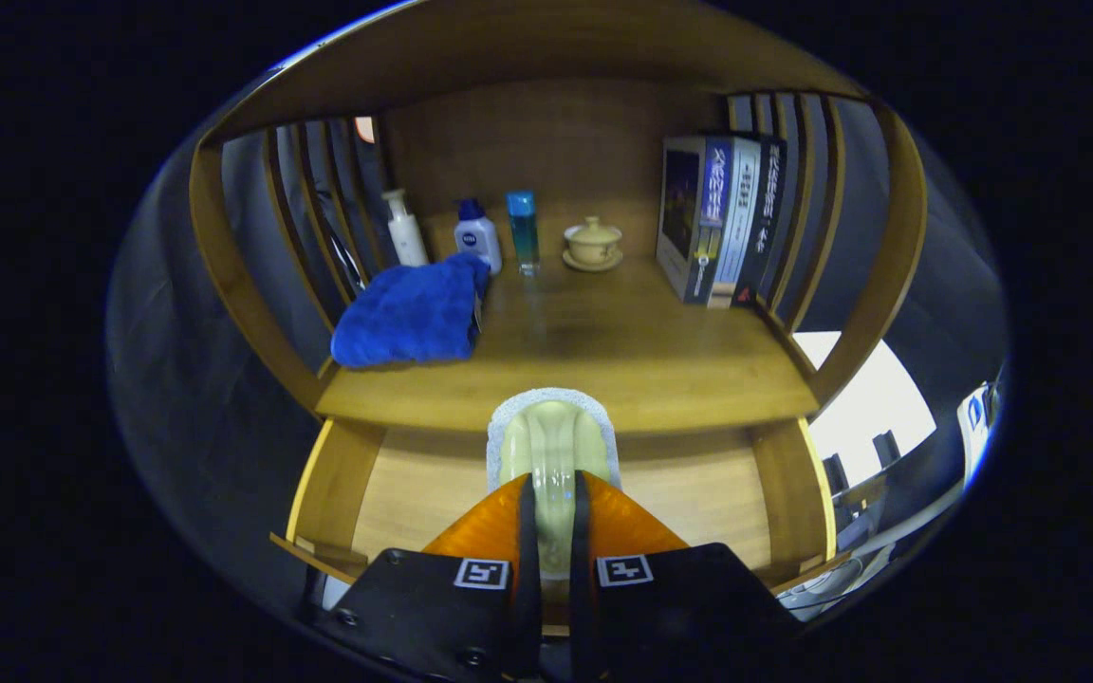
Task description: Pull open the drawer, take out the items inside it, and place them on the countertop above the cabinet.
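While clamped from both sides on a pale brush (552, 446) by the gripper (553, 489), held over the open drawer (414, 493), just short of the countertop (622, 351) bearing a blue towel (409, 313), bottles (477, 237), teacup (592, 242), books (717, 218).

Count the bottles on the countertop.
3, in a row at the back of the countertop: white pump bottle leftmost, white bottle with blue cap behind the blue towel, clear blue bottle beside the lidded teacup. The towel may hide more.
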The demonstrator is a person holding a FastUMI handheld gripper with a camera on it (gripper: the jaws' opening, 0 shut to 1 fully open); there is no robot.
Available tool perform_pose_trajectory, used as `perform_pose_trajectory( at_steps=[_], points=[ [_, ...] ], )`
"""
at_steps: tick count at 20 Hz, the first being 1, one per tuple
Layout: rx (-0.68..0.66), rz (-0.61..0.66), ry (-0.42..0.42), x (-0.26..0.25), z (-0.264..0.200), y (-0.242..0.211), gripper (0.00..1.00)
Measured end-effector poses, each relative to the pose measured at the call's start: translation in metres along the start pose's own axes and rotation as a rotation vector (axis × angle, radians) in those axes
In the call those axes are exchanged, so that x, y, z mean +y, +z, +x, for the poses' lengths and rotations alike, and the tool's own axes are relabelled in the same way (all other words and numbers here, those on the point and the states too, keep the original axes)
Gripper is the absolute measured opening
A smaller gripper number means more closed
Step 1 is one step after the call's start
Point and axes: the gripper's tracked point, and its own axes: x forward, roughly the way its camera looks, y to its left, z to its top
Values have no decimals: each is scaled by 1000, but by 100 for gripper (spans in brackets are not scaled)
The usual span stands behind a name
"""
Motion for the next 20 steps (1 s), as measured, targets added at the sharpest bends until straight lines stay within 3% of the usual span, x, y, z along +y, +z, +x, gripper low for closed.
perform_pose_trajectory(
  at_steps=[3,6,13,20],
  points=[
    [-36,-8,-43,0,18,36,20],
    [-71,29,-35,4,56,69,20],
    [10,51,-79,-8,118,79,20],
    [22,61,-86,-9,143,76,24]
  ],
)
